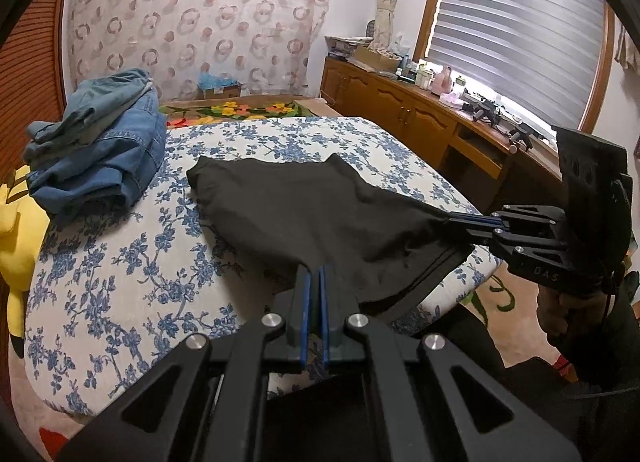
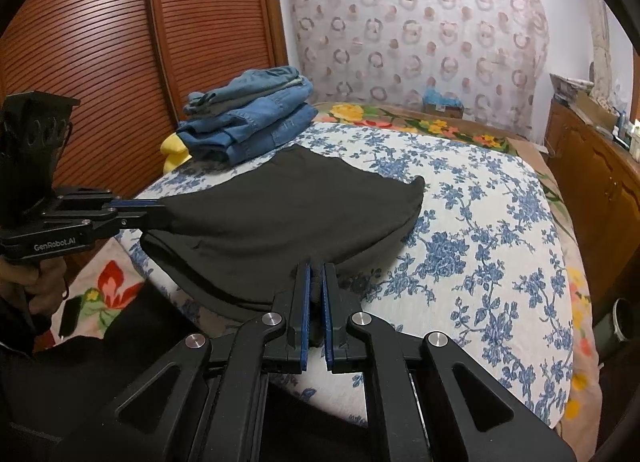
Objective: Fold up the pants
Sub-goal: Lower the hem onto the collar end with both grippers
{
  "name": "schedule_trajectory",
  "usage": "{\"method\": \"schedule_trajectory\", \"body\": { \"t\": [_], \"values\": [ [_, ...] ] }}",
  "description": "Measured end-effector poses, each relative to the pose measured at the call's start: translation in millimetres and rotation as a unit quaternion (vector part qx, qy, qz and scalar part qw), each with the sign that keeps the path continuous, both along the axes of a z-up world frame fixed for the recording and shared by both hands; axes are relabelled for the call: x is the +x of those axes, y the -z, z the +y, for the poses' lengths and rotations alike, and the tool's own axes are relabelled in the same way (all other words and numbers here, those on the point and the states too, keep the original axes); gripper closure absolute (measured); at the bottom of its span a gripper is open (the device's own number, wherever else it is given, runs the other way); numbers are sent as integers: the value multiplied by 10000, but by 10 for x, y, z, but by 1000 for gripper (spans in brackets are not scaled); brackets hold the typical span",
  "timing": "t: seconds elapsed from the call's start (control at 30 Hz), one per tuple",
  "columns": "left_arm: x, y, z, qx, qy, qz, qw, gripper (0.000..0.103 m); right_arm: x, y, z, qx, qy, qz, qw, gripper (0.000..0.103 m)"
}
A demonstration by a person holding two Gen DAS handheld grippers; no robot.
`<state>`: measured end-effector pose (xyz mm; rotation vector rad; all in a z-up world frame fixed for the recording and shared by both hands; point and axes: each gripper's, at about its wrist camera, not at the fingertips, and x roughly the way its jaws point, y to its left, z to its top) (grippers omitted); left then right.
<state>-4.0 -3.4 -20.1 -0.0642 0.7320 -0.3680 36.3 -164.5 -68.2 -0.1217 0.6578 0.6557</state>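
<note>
Mid-fold: black pants lie on the near part of the floral bedspread, left gripper and right gripper each clamped on a near edge; final folds and stacking apparently remain.

White lettering on the side of the left gripper reads "GenRobot.AI", printed along its black body just above the hand that holds it, as the right wrist view shows it; on the right gripper, seen from the left wrist view, the faint pale letters "D A S" stand on the lower black body near the grip; the box by the far curtain carries a label too small to read.
</note>
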Motion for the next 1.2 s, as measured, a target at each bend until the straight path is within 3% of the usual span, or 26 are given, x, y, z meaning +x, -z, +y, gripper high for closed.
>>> {"method": "schedule_trajectory", "body": {
  "t": [0.23,0.63,0.8,0.9,1.2],
  "values": [
    [26,-101,-5,-23,23,-135,9999,103,-14,-109,-5,16,72,-193,9998,101],
    [696,-266,85,57,-272,-447,9986,103,715,-244,189,106,488,-575,9971,101],
    [1068,-190,116,115,-357,-318,9988,103,1035,-178,210,92,689,-449,9966,101],
    [1231,-105,103,353,-459,-301,9979,103,1211,-88,220,77,766,-294,9966,101],
    [1437,210,156,448,-458,114,9979,98,1524,232,256,40,855,173,9962,100]
  ]
}}
